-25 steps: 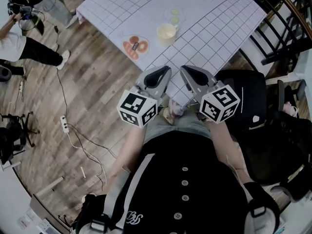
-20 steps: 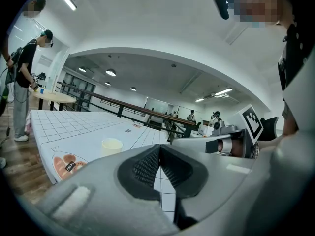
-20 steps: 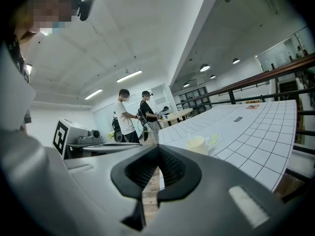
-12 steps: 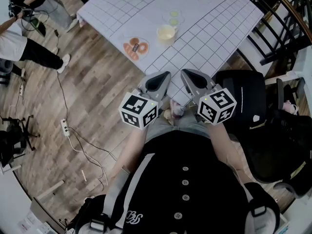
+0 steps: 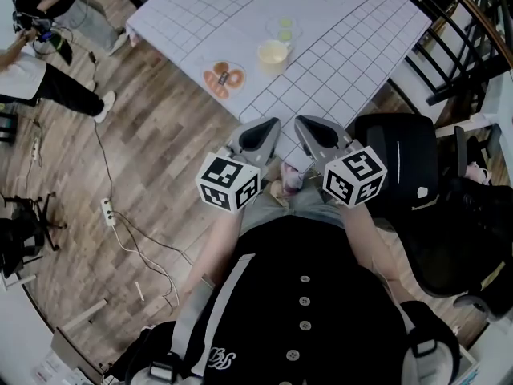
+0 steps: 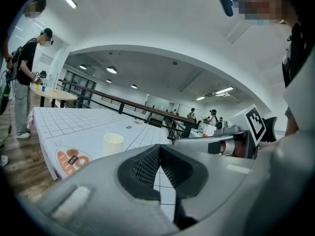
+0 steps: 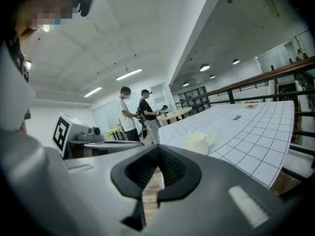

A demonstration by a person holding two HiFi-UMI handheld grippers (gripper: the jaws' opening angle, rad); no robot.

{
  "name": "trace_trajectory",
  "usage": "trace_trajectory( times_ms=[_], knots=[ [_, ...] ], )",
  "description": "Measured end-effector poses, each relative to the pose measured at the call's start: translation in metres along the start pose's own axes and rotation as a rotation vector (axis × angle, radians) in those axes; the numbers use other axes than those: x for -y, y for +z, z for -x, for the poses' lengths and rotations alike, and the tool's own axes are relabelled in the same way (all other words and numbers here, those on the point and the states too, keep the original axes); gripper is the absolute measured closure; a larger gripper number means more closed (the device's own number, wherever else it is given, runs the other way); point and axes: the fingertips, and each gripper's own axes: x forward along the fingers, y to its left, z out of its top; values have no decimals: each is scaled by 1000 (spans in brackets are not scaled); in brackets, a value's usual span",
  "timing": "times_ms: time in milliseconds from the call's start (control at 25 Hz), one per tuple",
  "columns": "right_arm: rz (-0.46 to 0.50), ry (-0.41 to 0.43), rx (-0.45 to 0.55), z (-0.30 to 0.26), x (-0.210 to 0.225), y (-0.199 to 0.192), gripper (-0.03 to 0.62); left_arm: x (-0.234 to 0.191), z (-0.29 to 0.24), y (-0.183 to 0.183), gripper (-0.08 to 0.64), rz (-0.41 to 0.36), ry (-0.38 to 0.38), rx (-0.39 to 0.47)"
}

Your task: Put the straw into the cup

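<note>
Short of the cream cup (image 5: 273,53) on the gridded worktop (image 5: 353,46), left tongs (image 5: 271,123) and right tongs (image 5: 300,123) are closed, empty; the doughnut print (image 5: 223,77) beside the cup bears unreadable writing.

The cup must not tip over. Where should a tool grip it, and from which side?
Probably its side wall at mid-height, coming level from the near side: the cup stands upright, open-topped, a clear dish close behind it.
</note>
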Motion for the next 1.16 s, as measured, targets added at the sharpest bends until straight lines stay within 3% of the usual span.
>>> trace_trajectory(
  times_ms=[480,1160],
  knots=[
    [19,16,-13,-7,-11,3,592,-5,7,5,561,-6,2,9],
    [28,3,-25,5,15,4,592,5,-19,3,561,3,-8,10]
  ],
)
